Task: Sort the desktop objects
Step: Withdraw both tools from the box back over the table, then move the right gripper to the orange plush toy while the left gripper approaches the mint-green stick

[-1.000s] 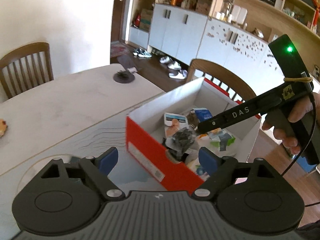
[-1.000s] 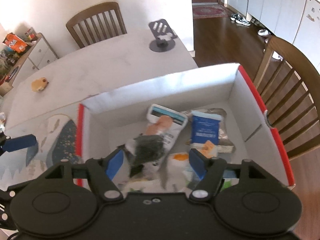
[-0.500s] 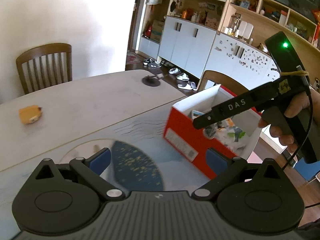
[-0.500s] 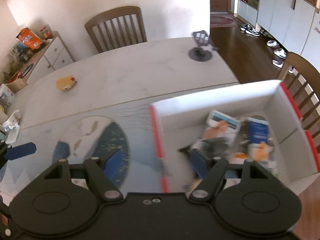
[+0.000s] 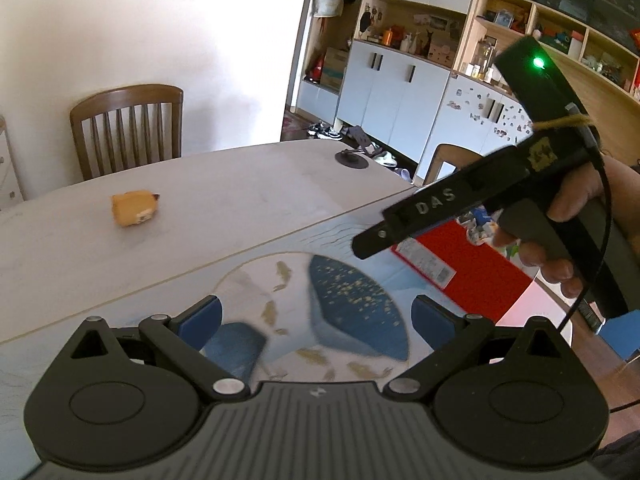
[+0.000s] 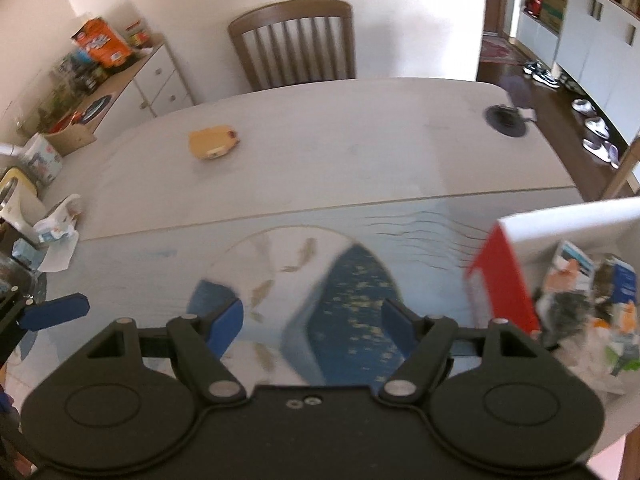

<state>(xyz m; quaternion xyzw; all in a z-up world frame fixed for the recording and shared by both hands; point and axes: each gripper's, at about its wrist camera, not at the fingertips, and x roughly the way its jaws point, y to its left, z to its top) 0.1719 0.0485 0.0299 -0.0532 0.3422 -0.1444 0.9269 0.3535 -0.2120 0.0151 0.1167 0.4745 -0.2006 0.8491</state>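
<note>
A small orange packet (image 5: 134, 207) lies alone on the white table; it also shows in the right wrist view (image 6: 213, 142). A red and white box (image 6: 505, 280) holding several snack packets (image 6: 582, 292) stands at the table's right end, and its red side (image 5: 468, 264) shows in the left wrist view. My left gripper (image 5: 316, 318) is open and empty over the blue patterned mat (image 5: 352, 312). My right gripper (image 6: 313, 320) is open and empty over the same mat (image 6: 344, 280), left of the box. Its body (image 5: 472, 204) crosses the left wrist view.
A black round stand (image 6: 506, 118) sits at the table's far right corner. Crumpled wrappers (image 6: 56, 232) lie at the left edge. A wooden chair (image 6: 296, 42) stands behind the table, another (image 5: 452, 160) at its right end. A low cabinet (image 6: 132, 76) with clutter stands on the left.
Both grippers have swung left, away from the box and over the mat. The right gripper has left the box empty. The orange packet has come nearer the middle of both views.
</note>
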